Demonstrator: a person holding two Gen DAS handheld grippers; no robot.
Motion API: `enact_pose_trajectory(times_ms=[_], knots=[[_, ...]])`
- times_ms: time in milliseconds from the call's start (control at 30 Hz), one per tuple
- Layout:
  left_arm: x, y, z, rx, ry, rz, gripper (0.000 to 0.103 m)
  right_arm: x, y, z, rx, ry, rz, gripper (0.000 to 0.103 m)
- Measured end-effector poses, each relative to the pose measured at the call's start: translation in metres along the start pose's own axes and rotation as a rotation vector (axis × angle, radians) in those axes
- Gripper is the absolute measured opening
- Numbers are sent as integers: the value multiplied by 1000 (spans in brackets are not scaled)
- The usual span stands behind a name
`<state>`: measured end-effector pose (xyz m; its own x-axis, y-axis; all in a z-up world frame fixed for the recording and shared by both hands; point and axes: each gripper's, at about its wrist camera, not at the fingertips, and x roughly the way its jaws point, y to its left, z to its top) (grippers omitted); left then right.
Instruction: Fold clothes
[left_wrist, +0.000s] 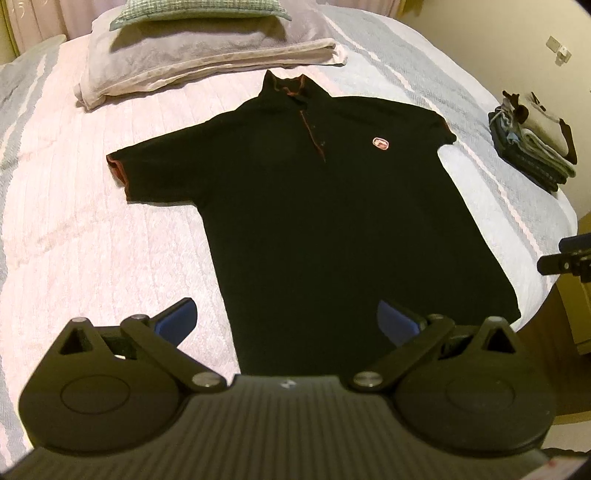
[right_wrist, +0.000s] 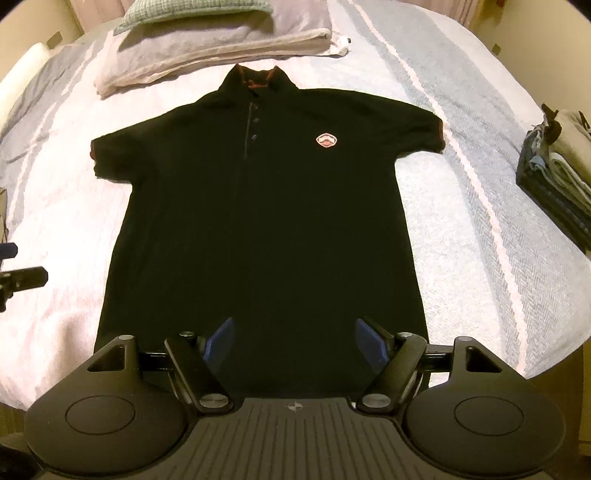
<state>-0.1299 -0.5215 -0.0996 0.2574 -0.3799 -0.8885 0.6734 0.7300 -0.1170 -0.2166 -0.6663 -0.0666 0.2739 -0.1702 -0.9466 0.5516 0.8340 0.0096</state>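
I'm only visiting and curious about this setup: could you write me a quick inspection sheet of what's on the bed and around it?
Surface: bed with a pale striped cover.
Job's things: black polo shirt spread flat, front up, collar toward the pillows.
Clutter: pillows at the head; stack of folded clothes at the right edge.
Grippers: left gripper and right gripper open, empty, above the hem.
Cables: nothing seen.
Surroundings: beige wall, wall socket.

Polo shirt (left_wrist: 332, 229) hem behind the left hand-held gripper (left_wrist: 286, 317); folded stack (right_wrist: 561, 166) cut by the frame edge.
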Motion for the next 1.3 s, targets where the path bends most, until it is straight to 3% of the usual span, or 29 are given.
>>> enact_pose_trajectory(times_ms=[400, 567, 700, 900, 1033, 1133, 1267, 1300], knots=[[9, 2, 9, -3, 13, -5, 102, 9, 4, 4, -24, 27, 12, 70], [22, 6, 15, -41, 23, 14, 102, 33, -1, 14, -47, 58, 42, 70], [29, 26, 22, -50, 1, 57, 102, 57, 7, 34, -101, -7, 103, 70], [41, 91, 40, 66, -87, 95, 102, 82, 82, 70, -319, -158, 140, 70], [61, 145, 59, 178, -132, 107, 102, 97, 154, 89, -443, -280, 169, 70], [90, 191, 74, 273, -149, 110, 102, 131, 215, 94, -536, -351, 163, 70], [131, 247, 89, 368, -156, 142, 102, 192, 295, 97, -645, -386, 134, 49], [140, 260, 92, 381, -159, 155, 102, 207, 314, 98, -676, -397, 127, 48]])
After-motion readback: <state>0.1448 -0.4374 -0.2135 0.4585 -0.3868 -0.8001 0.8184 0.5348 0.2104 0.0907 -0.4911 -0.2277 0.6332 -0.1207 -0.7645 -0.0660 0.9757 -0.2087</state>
